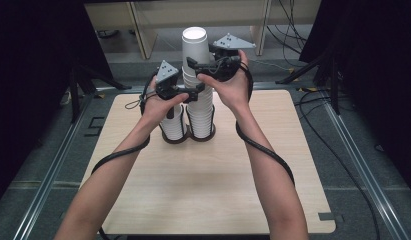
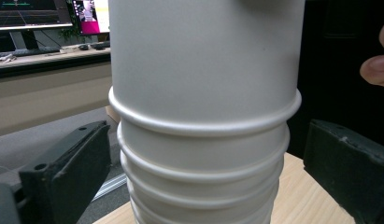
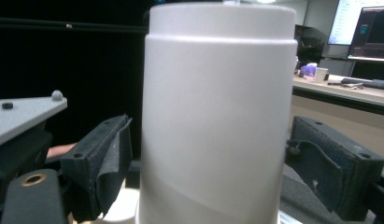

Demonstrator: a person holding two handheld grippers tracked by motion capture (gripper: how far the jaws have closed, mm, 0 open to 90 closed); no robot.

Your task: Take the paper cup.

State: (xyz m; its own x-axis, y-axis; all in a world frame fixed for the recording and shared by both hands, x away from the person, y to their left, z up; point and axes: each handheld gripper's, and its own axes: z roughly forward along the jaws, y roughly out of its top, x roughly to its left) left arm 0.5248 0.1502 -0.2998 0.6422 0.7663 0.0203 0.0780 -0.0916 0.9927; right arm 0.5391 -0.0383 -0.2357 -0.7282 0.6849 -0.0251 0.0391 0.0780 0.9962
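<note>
At the far middle of the table [image 1: 143, 200] stands a tall stack [image 1: 197, 75] of white paper cups in a dark holder, with a shorter stack [image 1: 173, 125] just beside it on the left. Both grippers flank the tall stack. The left hand-held gripper [image 1: 193, 91] sits lower, its jaws spread either side of the nested rims and, in its own view, apart from them. The right hand-held gripper [image 1: 199, 67] sits higher, around the top cup [image 3: 217, 116], jaws likewise wide with gaps on both sides. Judging by this, the work is at its start: the grips are lined up but not closed, and the top cup is not yet separated from the stack.
</note>
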